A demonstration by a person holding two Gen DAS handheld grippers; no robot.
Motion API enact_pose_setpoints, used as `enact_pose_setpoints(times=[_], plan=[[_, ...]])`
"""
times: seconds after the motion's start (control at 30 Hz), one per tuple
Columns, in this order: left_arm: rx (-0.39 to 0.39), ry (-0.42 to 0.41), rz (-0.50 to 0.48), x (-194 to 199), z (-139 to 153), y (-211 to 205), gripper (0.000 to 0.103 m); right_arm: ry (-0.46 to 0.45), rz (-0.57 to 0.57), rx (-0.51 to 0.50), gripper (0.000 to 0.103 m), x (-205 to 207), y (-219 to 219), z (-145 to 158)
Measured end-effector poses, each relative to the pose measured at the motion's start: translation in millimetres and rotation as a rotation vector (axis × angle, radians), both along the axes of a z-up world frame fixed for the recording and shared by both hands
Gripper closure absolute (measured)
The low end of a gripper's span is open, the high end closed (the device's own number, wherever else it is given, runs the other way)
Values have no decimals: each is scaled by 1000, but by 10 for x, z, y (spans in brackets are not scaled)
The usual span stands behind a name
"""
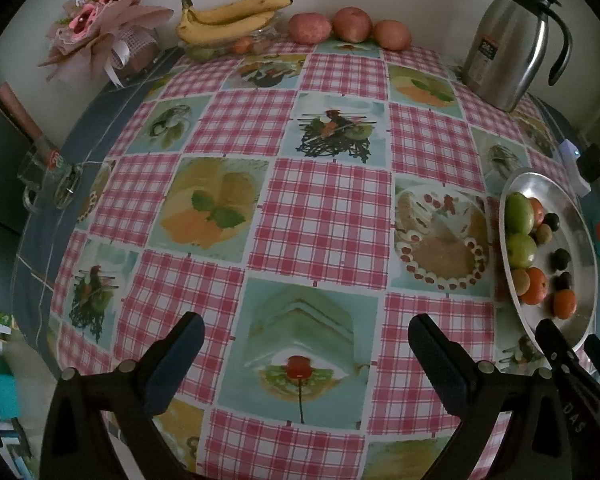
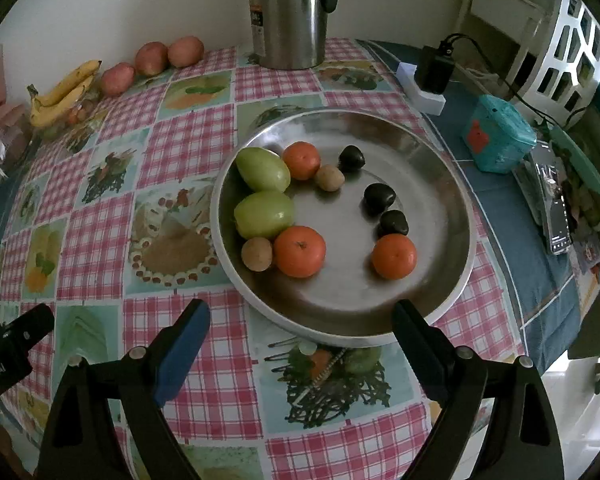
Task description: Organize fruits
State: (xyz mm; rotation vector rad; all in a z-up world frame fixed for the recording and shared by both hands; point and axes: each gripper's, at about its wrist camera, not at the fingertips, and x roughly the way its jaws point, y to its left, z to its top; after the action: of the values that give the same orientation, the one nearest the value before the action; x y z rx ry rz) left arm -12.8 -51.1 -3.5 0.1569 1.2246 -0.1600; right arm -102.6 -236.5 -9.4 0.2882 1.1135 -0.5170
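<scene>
A round metal plate (image 2: 440, 184) holds two green fruits (image 2: 263, 213), three oranges (image 2: 299, 251), two small tan fruits (image 2: 257, 254) and three dark ones (image 2: 379, 197). My right gripper (image 2: 300, 320) hovers open over the plate's near rim, nothing between its fingers. In the left wrist view the same plate (image 1: 580, 240) lies at the right edge. My left gripper (image 1: 306, 338) stands open above bare tablecloth, left of the plate. Bananas (image 1: 228, 16) and three red apples (image 1: 350, 24) sit along the far wall.
A steel thermos jug (image 1: 508, 40) stands at the back right. A pink flower bouquet (image 1: 100, 28) lies at the back left. Right of the plate are a teal box (image 2: 498, 138), a charger block (image 2: 432, 68) with cable and a phone (image 2: 556, 204).
</scene>
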Motion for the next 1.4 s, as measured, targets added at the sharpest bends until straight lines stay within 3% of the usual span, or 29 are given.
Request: enact_pose_setpoints(times=[1.4], plan=[[-4, 8, 1, 10, -17, 17, 0, 16, 19, 5, 11, 13, 9, -15]])
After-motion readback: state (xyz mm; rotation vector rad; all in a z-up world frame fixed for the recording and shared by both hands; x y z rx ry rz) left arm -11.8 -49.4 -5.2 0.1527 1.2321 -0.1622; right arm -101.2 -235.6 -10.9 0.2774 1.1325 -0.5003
